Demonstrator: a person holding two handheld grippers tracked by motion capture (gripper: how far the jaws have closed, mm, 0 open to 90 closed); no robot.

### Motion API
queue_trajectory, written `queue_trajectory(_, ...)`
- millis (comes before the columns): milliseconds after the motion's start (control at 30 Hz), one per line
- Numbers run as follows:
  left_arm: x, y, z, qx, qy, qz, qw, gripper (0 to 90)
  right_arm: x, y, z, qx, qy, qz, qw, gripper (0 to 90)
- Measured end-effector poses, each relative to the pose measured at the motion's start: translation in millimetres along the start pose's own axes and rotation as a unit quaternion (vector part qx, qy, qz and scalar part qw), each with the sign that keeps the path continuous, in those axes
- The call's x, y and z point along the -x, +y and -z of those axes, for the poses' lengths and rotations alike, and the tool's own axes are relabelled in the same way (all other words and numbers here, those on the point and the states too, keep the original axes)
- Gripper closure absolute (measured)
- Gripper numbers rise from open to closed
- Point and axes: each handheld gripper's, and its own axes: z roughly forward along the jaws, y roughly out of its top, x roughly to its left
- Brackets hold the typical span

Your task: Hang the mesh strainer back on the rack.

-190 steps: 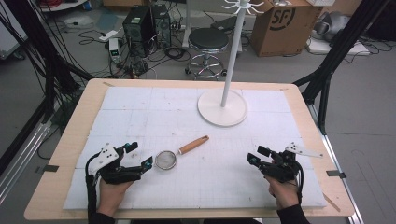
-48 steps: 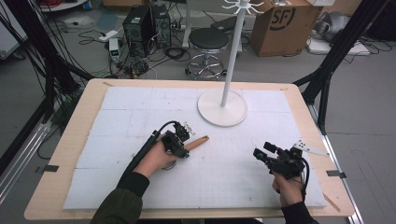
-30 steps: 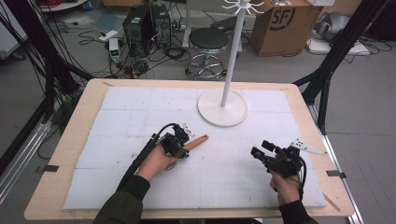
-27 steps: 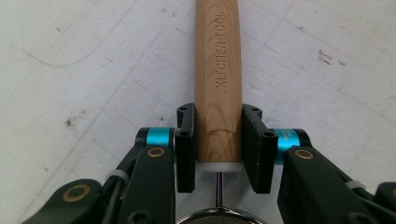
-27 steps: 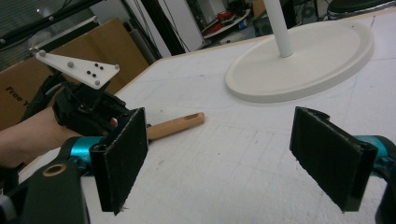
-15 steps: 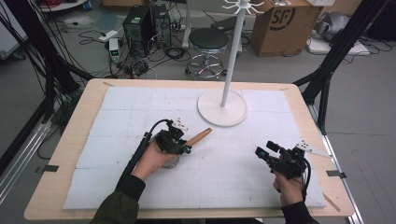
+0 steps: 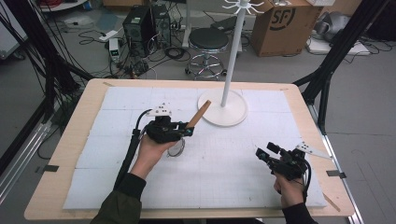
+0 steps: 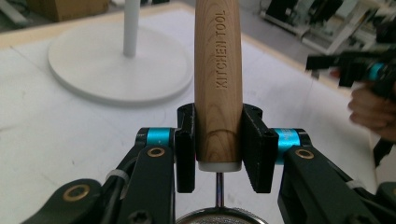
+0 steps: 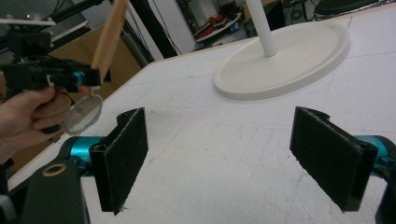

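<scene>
left hand-held gripper point(image 7: 189, 131): clamped on strainer point(image 7: 176, 147) handle, near stand point(image 7: 223, 108)
right hand-held gripper point(image 7: 262, 153): jaws wide, empty

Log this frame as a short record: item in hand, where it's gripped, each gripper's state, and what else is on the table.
item: small mesh strainer with wooden handle
grip point: handle's lower end, near the mesh bowl
strainer pose: lifted off the mat, handle tilted up toward the stand
left gripper: shut on the handle
right gripper: open, nothing between the jaws
other: white stand with round base
surface: white mat on wooden table
</scene>
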Motion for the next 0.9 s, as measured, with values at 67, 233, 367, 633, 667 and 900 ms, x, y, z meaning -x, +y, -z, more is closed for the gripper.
queue_trajectory(67,-0.1,3.5,3.9,0.027,0.006,0.000,0.9996,69.1,0.6,-0.6,-0.8,-0.004,-0.003,-0.001,1.0000,18.6)
queue_trajectory(233,5.8,26.6,7.7,0.103,-0.008,-0.003,0.9947,69.1,2.0,-2.4,-4.0,-0.009,-0.002,-0.002,1.0000,17.8)
queue_trajectory(367,11.9,49.4,7.1,0.137,-0.021,-0.011,0.9903,69.0,3.7,-2.1,-4.3,-0.008,-0.001,-0.004,1.0000,17.8)
queue_trajectory(633,27.0,83.1,0.0,0.177,-0.006,-0.029,0.9838,69.1,7.5,-3.2,-4.7,-0.007,0.011,-0.021,0.9997,17.3)
queue_trajectory(667,27.2,86.7,-1.4,0.178,-0.006,-0.029,0.9835,69.1,7.0,-3.2,-4.8,-0.007,0.013,-0.022,0.9996,17.1)
queue_trajectory(900,27.8,105.9,-10.1,0.199,-0.016,-0.017,0.9798,69.1,10.4,-2.3,-4.8,0.003,0.038,-0.045,0.9983,17.0)
